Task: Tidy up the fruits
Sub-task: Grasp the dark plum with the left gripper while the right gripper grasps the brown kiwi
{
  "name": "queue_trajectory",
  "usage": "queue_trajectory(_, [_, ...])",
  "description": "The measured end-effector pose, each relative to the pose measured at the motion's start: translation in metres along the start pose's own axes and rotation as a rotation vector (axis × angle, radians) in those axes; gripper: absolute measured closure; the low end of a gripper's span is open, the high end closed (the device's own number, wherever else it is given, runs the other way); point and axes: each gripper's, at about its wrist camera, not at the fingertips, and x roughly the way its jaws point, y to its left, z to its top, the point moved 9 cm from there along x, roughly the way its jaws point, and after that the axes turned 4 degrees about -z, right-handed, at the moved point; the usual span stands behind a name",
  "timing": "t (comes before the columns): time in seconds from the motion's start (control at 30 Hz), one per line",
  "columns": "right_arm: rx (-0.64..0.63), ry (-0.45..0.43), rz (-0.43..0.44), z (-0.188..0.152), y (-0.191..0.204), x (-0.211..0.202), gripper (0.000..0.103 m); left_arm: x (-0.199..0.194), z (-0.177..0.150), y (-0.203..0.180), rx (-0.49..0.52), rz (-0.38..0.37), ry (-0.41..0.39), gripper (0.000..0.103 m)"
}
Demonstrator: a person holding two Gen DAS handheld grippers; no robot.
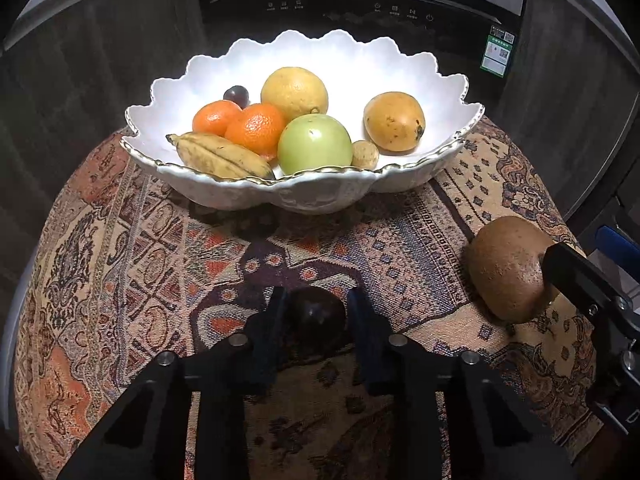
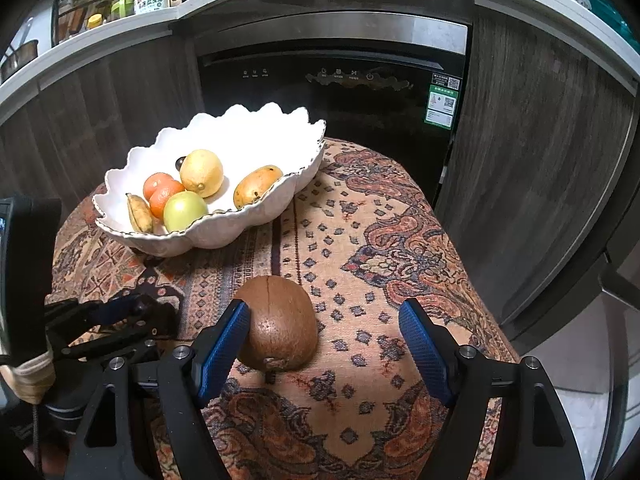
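Left gripper [image 1: 316, 312] pinches dark plum [image 1: 316, 314]; right gripper [image 2: 324, 332] spread, kiwi [image 2: 278, 322] touching its left pad (patterned cloth [image 2: 360, 240], dishwasher [image 2: 332, 96] beyond).

Bowl [image 1: 400, 64]: I see white, gold-edged rim.
Cloth [image 1: 160, 240]: orange-brown, patterned.
Kiwi [image 2: 280, 328]: brown.
Plum [image 1: 316, 312]: dark purple.

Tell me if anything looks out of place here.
Two fruits sit outside the white bowl on the patterned cloth: a dark plum between the left tool's fingers, and a brown kiwi against one finger of the open right tool. Nothing looks spilled.
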Motion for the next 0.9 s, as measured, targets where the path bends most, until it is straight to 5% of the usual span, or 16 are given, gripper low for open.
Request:
queue_trajectory(0.5, [-0.045, 0.022, 0.064, 0.002, 0.029, 0.011, 0.025, -0.02, -0.008, 0.036, -0.072, 0.029, -0.002, 0.076])
queue_trajectory(0.73, [-0.046, 0.104, 0.091, -0.014, 0.036, 0.033, 0.026, -0.021, -0.009, 0.044, -0.086, 0.049, 0.002, 0.076])
queue_trajectory(0.9, [-0.043, 0.138, 0.088, -0.022, 0.034, 0.045, 0.046, -0.022, -0.008, 0.044, -0.086, 0.051, 0.003, 0.076])
